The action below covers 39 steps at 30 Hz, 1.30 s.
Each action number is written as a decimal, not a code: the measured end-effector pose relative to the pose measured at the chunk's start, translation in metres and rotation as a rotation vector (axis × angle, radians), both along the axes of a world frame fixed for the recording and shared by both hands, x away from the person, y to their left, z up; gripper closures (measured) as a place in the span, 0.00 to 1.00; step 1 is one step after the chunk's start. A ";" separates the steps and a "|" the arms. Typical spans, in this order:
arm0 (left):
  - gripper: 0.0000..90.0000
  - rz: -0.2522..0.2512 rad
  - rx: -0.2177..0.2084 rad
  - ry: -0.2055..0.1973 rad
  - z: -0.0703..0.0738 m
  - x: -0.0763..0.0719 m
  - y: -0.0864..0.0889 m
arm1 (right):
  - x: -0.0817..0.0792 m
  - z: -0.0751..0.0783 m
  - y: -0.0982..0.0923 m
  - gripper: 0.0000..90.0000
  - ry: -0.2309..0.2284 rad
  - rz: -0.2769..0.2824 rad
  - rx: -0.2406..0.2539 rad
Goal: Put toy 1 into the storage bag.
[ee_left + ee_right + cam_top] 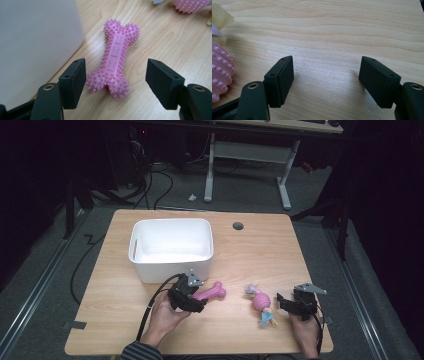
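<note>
In the high view I see one wooden tabletop [125, 320] with one white bin [172, 249] standing on its rear left part. The front wall of the bin is just behind my left gripper [199, 301], so there is little room on that side. One pink bone toy [212, 292] lies just in front of the bin, near its right corner. One pink ball toy with ribbons [262, 302] lies apart from it, between the two grippers. My right gripper [281, 301] rests near the front right edge; the right part of the tabletop behind it is free.

In the left gripper view the pink bone toy [115, 58] lies flat on the wood. Its near end is between the spread jaws, and the pads do not touch it. The bin wall [37, 42] stands close at the left.

In the right gripper view the jaws are spread over bare wood. The ball toy [220, 72] sits just beside the left jaw, not touching.
</note>
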<state>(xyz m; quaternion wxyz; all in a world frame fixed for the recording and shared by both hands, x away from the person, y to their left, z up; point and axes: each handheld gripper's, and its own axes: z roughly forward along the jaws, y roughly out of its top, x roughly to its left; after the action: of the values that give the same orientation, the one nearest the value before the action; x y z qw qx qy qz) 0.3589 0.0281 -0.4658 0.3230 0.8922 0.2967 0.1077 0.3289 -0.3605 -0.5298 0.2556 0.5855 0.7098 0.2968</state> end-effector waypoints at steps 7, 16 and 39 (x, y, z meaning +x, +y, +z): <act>0.38 -0.010 0.013 0.023 -0.003 0.010 -0.011 | 0.000 0.000 0.000 0.32 0.000 0.000 0.000; 0.42 -0.046 0.058 0.027 -0.012 0.020 -0.038 | 0.000 0.000 0.000 0.31 0.000 0.004 -0.001; 0.55 -0.057 0.113 0.072 -0.037 0.035 -0.047 | 0.000 0.000 0.000 0.31 0.003 0.002 -0.001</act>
<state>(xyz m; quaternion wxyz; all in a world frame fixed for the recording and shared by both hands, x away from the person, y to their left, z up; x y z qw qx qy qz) 0.3943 -0.0187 -0.5026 0.2644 0.9204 0.2759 0.0829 0.3287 -0.3603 -0.5297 0.2547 0.5850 0.7110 0.2958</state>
